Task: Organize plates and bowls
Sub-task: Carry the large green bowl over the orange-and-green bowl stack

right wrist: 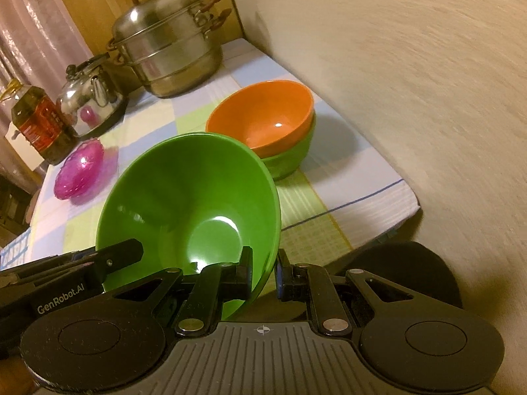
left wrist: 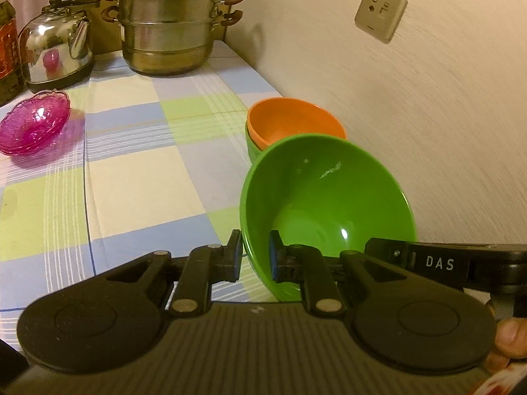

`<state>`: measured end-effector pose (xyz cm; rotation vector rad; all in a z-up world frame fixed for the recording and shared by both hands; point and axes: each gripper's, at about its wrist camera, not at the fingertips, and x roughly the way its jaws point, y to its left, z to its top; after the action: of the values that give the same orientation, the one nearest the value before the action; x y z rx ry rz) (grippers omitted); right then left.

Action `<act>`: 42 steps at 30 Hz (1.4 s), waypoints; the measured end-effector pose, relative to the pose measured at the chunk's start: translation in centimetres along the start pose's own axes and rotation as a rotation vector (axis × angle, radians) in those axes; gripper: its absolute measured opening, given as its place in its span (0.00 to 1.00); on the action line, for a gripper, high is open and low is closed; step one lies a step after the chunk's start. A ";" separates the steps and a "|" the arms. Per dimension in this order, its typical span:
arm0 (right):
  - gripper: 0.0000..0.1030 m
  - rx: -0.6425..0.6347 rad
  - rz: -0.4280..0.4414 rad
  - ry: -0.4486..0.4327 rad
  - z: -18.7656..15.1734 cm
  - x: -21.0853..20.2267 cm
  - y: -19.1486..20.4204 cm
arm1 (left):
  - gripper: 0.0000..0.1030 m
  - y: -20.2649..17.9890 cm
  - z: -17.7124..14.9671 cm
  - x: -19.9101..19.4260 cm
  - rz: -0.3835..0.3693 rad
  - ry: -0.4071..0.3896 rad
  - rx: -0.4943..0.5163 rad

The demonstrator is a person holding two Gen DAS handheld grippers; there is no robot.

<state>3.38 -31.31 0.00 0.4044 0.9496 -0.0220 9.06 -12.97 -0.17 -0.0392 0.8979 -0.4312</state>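
A large green bowl (left wrist: pixel 326 197) is held tilted above the table, gripped on its rim from two sides. My left gripper (left wrist: pixel 255 253) is shut on its near left rim. My right gripper (right wrist: pixel 263 270) is shut on its right rim; the bowl (right wrist: pixel 191 204) fills the middle of the right wrist view. Just beyond it an orange bowl (left wrist: pixel 290 121) sits nested in another green bowl (left wrist: pixel 252 146) on the table by the wall; this stack also shows in the right wrist view (right wrist: pixel 266 118). A pink glass dish (left wrist: pixel 33 125) lies at the left.
The checked tablecloth (left wrist: pixel 131 171) covers the table. A steel steamer pot (left wrist: pixel 171 23), a steel kettle (left wrist: pixel 56 46) and an oil bottle (right wrist: pixel 39 121) stand at the back. The wall (left wrist: pixel 428 115) runs along the table's right side. The table's near corner (right wrist: pixel 408 204) shows in the right wrist view.
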 end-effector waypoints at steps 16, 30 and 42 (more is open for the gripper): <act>0.13 0.019 -0.007 -0.058 3.2 -0.8 -1.2 | 0.14 -1.2 4.1 1.0 -0.037 -0.026 -0.002; 0.13 -0.018 -0.037 -0.119 11.3 2.3 -2.3 | 0.14 -2.3 12.6 6.8 -0.050 -0.027 0.002; 0.13 -0.061 -0.070 -0.073 14.9 8.3 -3.2 | 0.14 -1.5 15.1 12.7 -0.009 0.029 0.002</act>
<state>19.35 -38.17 0.05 0.3117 0.8900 -0.0706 26.95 -21.35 0.12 -0.0355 0.9265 -0.4418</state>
